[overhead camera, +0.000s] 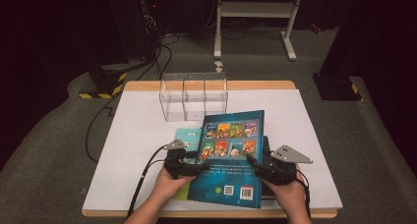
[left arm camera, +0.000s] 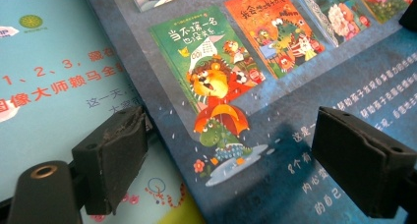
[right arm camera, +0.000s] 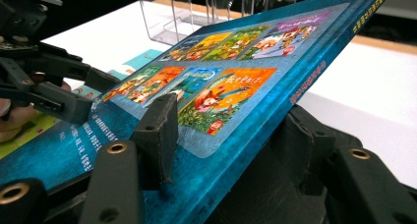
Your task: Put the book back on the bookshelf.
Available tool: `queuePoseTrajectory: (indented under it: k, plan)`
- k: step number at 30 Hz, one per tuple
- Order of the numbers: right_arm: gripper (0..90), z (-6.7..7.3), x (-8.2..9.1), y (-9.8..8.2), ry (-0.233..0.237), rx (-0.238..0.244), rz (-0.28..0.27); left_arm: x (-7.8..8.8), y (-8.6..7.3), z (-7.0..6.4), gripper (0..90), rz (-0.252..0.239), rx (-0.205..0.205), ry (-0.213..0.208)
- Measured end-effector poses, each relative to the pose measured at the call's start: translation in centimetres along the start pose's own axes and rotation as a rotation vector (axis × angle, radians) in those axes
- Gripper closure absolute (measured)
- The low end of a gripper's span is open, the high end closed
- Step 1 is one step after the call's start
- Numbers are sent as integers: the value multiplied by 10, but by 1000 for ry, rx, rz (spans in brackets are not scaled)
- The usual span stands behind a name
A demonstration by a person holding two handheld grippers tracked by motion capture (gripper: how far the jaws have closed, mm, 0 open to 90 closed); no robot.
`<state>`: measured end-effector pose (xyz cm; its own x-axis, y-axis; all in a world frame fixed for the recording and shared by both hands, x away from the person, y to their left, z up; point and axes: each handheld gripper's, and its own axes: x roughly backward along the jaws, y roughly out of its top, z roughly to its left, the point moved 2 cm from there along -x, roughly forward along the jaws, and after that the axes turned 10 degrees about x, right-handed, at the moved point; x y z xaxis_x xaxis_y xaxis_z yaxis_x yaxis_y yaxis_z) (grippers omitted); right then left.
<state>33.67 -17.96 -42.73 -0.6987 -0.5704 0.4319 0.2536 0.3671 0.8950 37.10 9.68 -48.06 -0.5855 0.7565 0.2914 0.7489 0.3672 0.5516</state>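
A blue picture book (overhead camera: 231, 155) lies back cover up at the table's near middle, its right side tilted up off the table. My right gripper (overhead camera: 252, 163) is at that right edge. In the right gripper view its jaws (right arm camera: 228, 116) straddle the book (right arm camera: 236, 86), one against the cover and one under the edge, and they stand wider than the book is thick. My left gripper (overhead camera: 199, 167) reaches over the book's left edge, open, with its pads (left arm camera: 118, 150) spread above the cover (left arm camera: 295, 111). It also appears as the black gripper (right arm camera: 83, 91) at the left of the right gripper view.
A teal book (overhead camera: 188, 135) lies under the blue book's left side, and a dark book (overhead camera: 266, 145) pokes out at its right. A clear acrylic divider rack (overhead camera: 194, 96) stands behind them. White sheet (overhead camera: 137, 135) covers the wooden table. Cables trail off the left edge.
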Motion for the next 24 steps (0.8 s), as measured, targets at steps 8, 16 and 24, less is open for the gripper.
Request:
queuePoseTrajectory:
  k: [8, 16, 24]
  plan:
    - [447, 3, 2, 2, 2, 21, -22, 1, 2, 1, 114, 5, 37, -17]
    - [448, 6, 4, 3, 7, 57, -49, 2, 5, 3, 102, 22, 72, -53]
    - [447, 7, 4, 4, 13, 62, -56, 3, 5, 3, 131, 44, 90, -83]
